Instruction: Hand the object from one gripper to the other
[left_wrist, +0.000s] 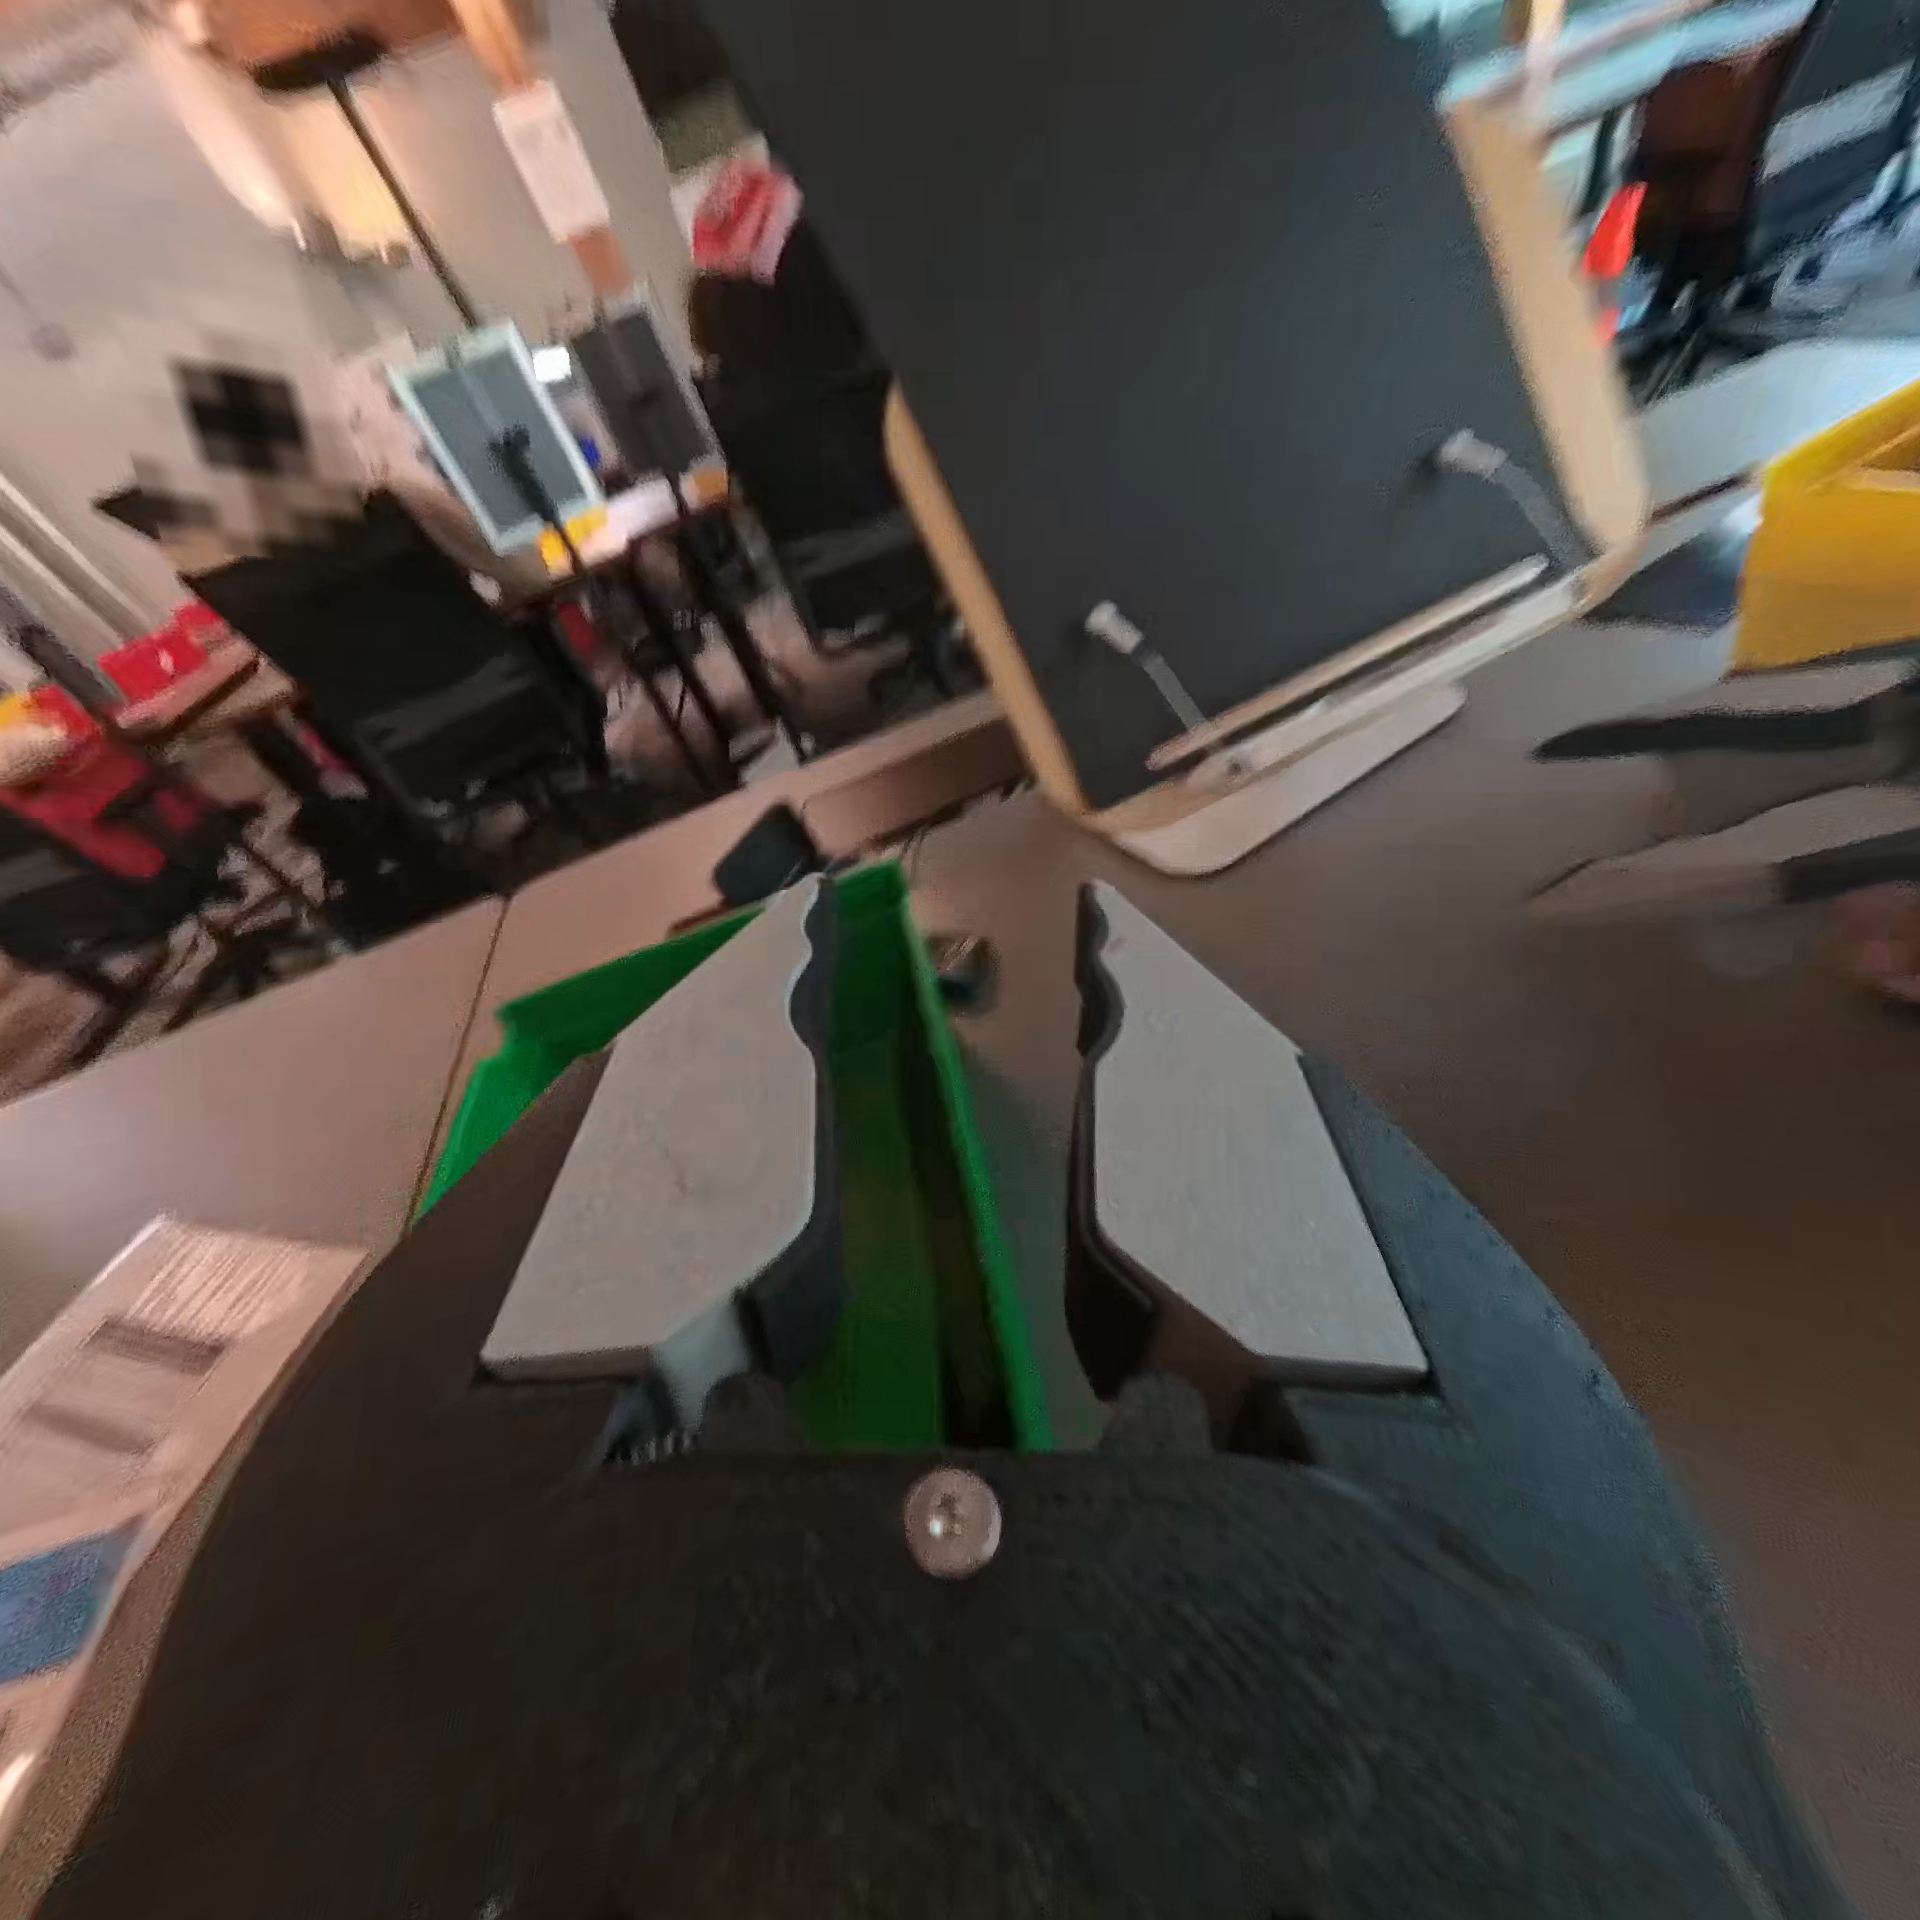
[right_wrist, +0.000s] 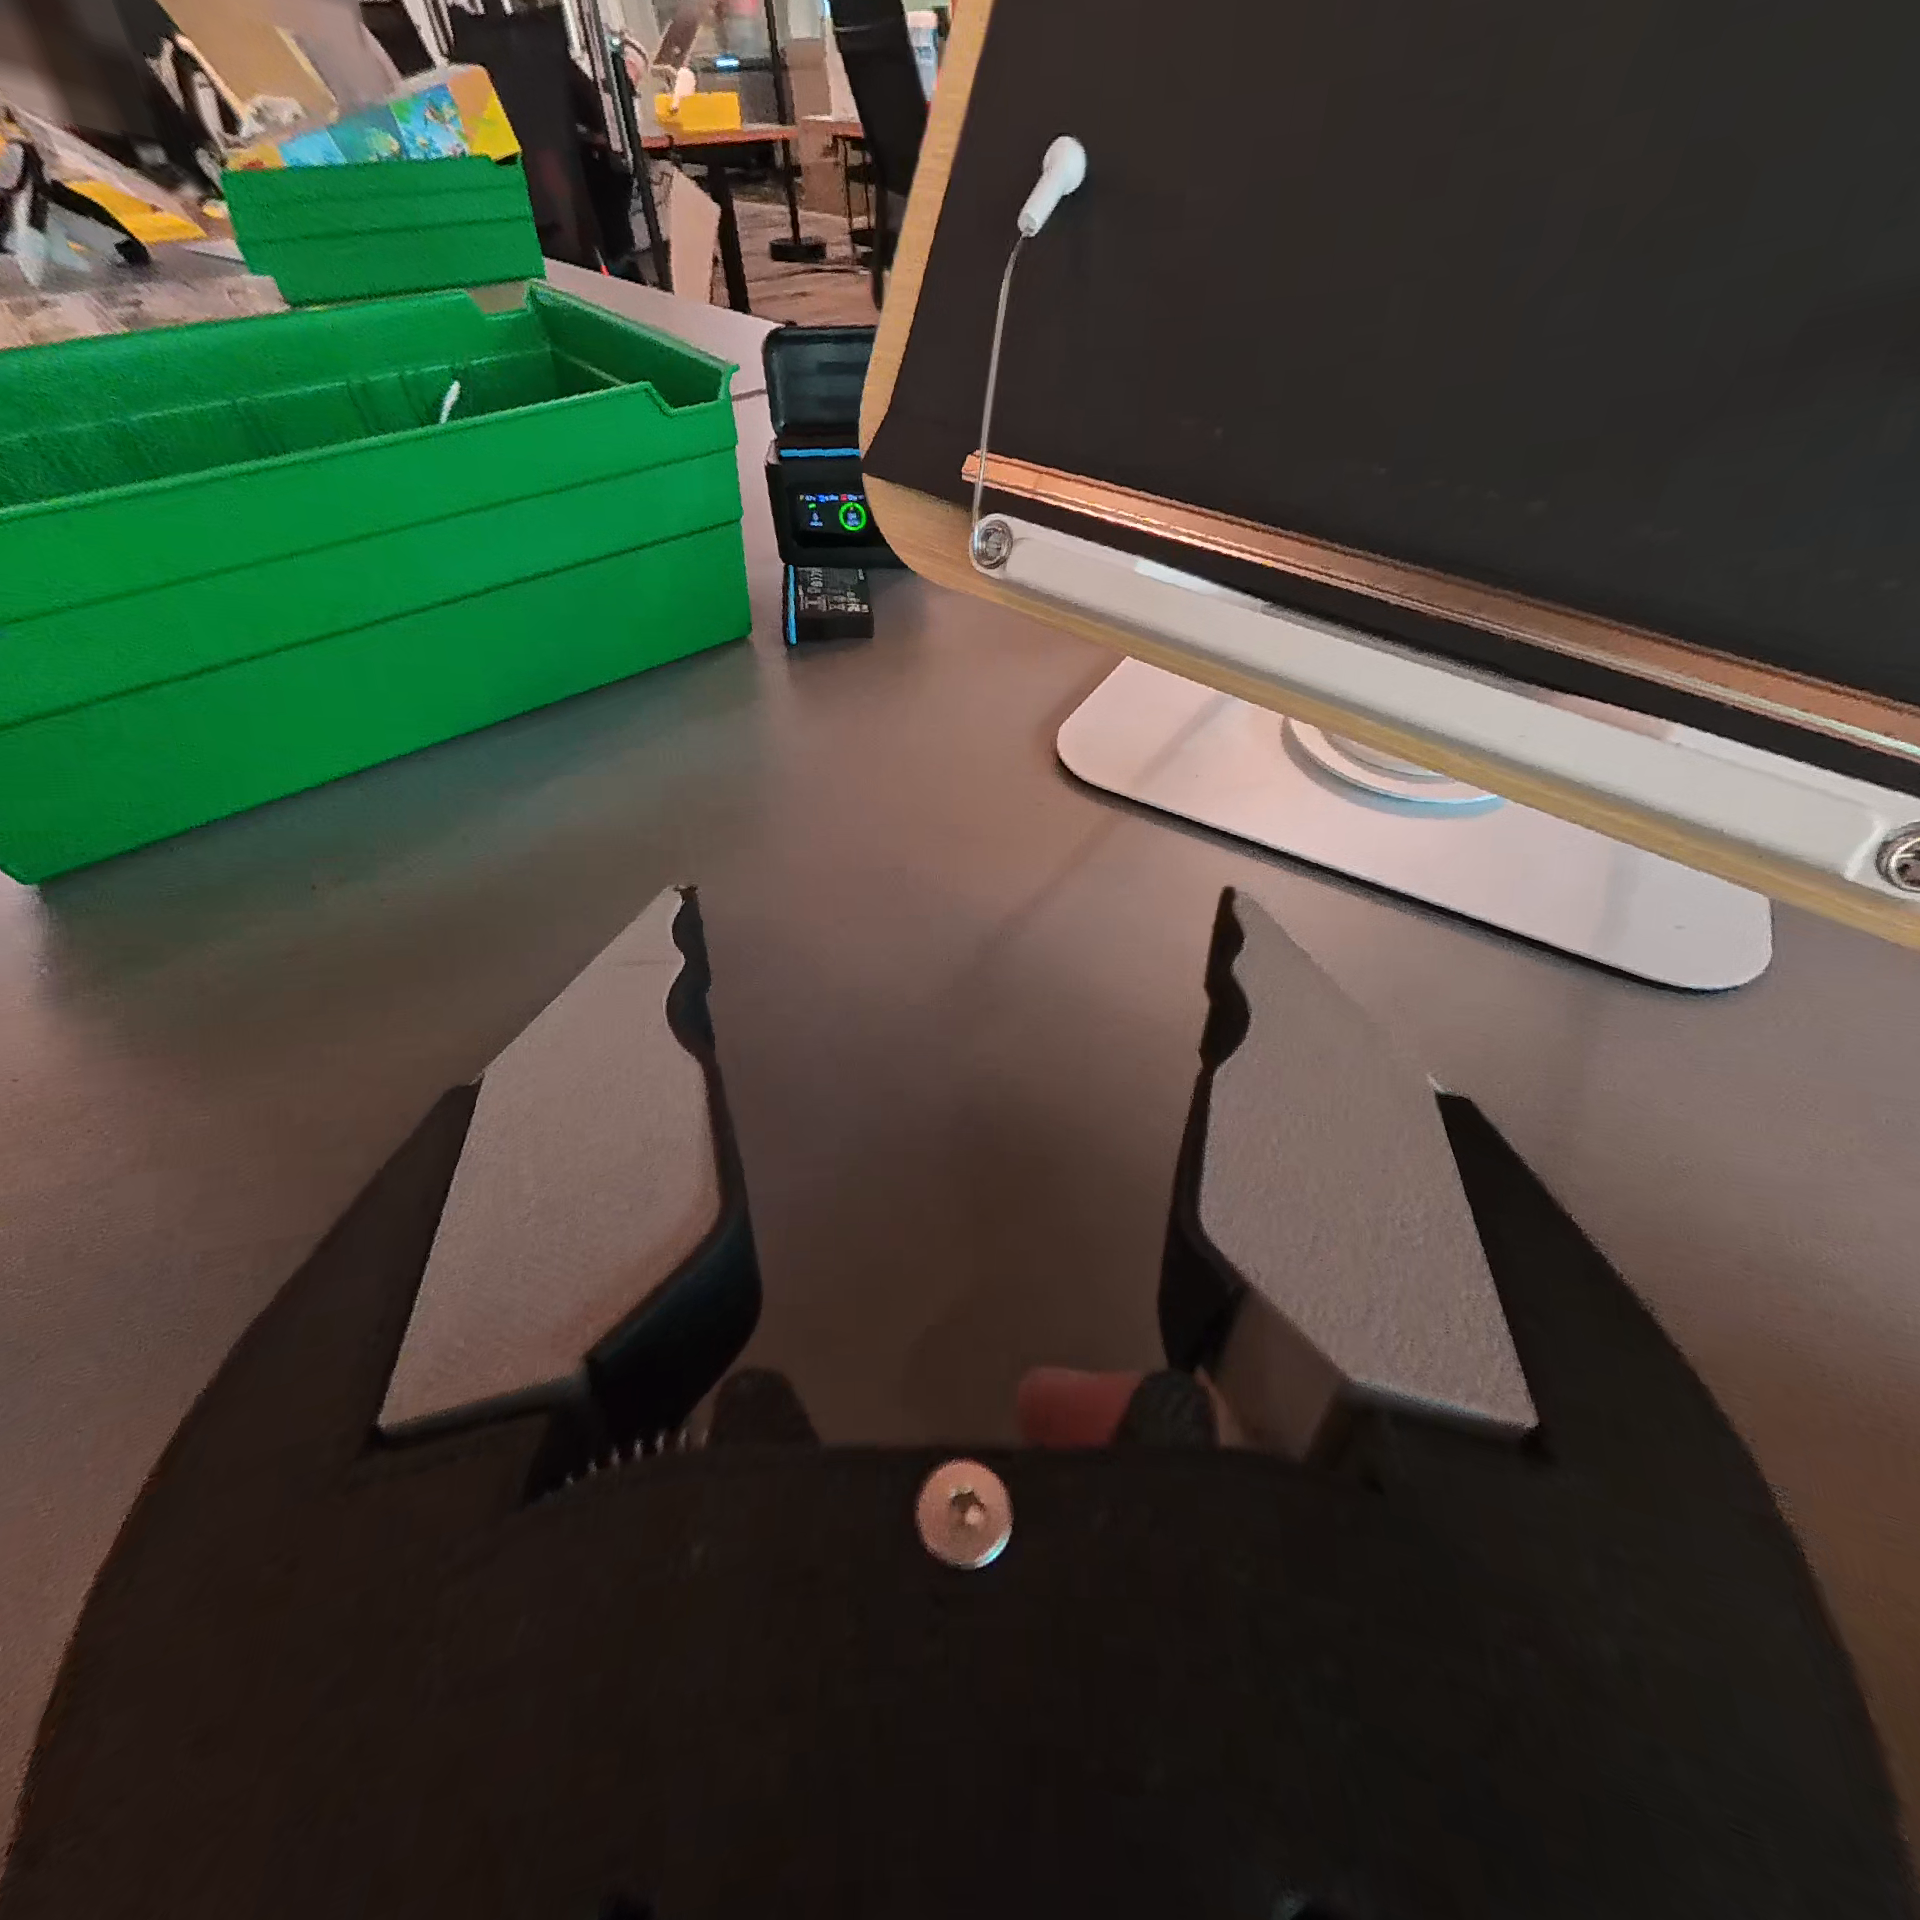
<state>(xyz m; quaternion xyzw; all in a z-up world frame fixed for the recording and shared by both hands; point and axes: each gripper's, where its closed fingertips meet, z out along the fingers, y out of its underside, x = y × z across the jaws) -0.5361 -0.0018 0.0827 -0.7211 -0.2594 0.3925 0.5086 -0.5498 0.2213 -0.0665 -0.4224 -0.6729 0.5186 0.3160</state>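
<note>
My left gripper (left_wrist: 954, 904) is open and hangs over a green bin (left_wrist: 883, 1143); the bin's inside and one wall show between the fingers, and I see nothing held. The view is blurred by motion. My right gripper (right_wrist: 956, 904) is open wide and empty, just above the grey table (right_wrist: 935, 790). The same green bin (right_wrist: 364, 582) stands to its left with a small white thing (right_wrist: 449, 400) inside. I cannot tell which object is the one to hand over. Blurred dark fingers (left_wrist: 1714, 810) at the right are probably the right gripper.
A dark board with a wooden edge (right_wrist: 1455, 312) leans on a white stand (right_wrist: 1403, 831) ahead on the right. A black device with a lit screen (right_wrist: 831, 509) and a small black block (right_wrist: 828, 613) sit between bin and board. A second green bin (right_wrist: 384, 223) stands behind, a yellow bin (left_wrist: 1829, 540) far right.
</note>
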